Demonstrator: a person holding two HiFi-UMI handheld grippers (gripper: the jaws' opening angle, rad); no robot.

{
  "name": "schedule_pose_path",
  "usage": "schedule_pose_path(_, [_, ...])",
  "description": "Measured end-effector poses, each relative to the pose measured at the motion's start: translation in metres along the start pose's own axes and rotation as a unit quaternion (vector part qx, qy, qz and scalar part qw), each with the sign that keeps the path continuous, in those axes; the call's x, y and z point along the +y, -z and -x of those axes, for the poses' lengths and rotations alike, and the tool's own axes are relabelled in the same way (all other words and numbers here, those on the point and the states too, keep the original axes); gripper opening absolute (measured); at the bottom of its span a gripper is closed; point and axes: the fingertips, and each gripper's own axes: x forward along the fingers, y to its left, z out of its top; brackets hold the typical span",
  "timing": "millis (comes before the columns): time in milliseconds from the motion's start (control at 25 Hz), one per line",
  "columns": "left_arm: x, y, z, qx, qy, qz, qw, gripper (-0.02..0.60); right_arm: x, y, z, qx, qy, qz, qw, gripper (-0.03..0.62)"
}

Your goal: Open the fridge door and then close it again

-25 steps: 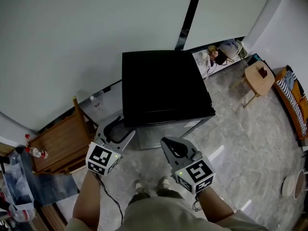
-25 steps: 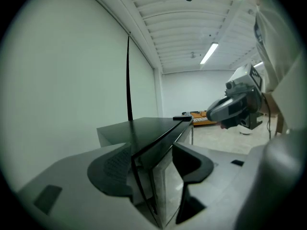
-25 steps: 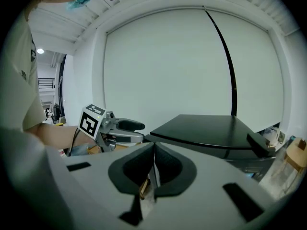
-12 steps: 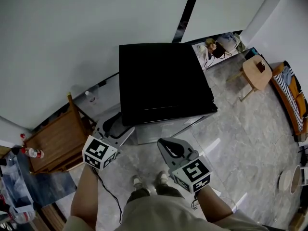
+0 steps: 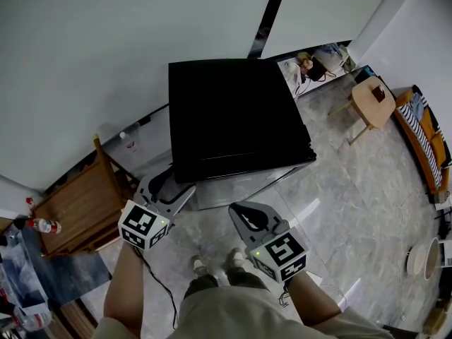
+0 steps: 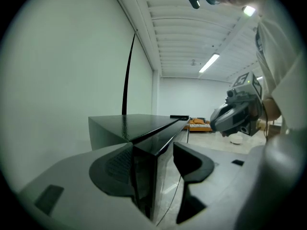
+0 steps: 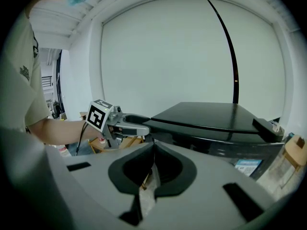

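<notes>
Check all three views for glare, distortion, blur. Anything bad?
Head view: even light, sharp, bright reflection streak on the floor. Left gripper view: heavy fisheye, black vignette, ceiling light blown out, sheen on the fridge top. Right gripper view: same fisheye, wall seam bowed.

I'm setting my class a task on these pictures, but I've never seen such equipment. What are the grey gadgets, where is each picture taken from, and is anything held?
No robot here: a person holds a grey two-jaw gripper in each hand. The wide picture comes from a camera on the person's head, looking down at a low black fridge on a grey stone floor. The other two come from cameras riding on the grippers. The left gripper has its jaws apart, with the fridge's front corner between them. The right gripper has its jaws together, holding nothing.
</notes>
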Motion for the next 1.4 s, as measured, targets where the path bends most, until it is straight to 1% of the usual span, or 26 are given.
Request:
schedule_pose_path(80, [0.001, 0.001, -0.001, 0.0, -0.001, -0.003, 1.0, 0.261, -0.001, 0.002, 0.001, 0.002, 0.002, -0.001, 1.0, -0.003])
schedule_pose_path(200, [0.001, 0.001, 0.0, 0.002, -0.009, -0.002, 1.0, 0.239, 0.001, 0.005, 0.001, 0.002, -0.001, 0.0, 1.0, -0.003])
schedule_pose_path(360, [0.001, 0.002, 0.0, 0.006, -0.004, 0.002, 1.0, 0.221, 0.004, 0.01, 0.003, 0.007, -0.004, -0.001, 1.0, -0.003])
schedule_pose_path(800, [0.0, 0.002, 0.002, 0.021, 0.002, 0.015, 0.9997, 0.213, 0.008, 0.019, 0.012, 0.013, -0.003, -0.007, 1.0, -0.003])
schedule_pose_path(1000, [-0.002, 0.003, 0.003, 0.016, -0.008, 0.024, 0.9995, 0.213, 0.012, 0.024, 0.017, 0.012, -0.003, -0.007, 1.0, -0.003])
schedule_pose_path(1160, [-0.005, 0.003, 0.003, 0.017, -0.01, 0.022, 0.9996, 0.213, 0.013, 0.032, 0.022, 0.024, -0.001, -0.009, 1.0, -0.003])
schedule_pose_path(1240, [-0.01, 0.005, 0.009, 0.023, -0.003, 0.022, 0.9995, 0.21, 0.014, 0.031, 0.022, 0.017, -0.002, -0.008, 1.0, -0.003])
schedule_pose_path(1400, [-0.037, 0.009, 0.027, 0.022, 0.009, 0.041, 0.9989, 0.198, 0.015, 0.032, 0.027, 0.015, 0.001, -0.005, 1.0, -0.003])
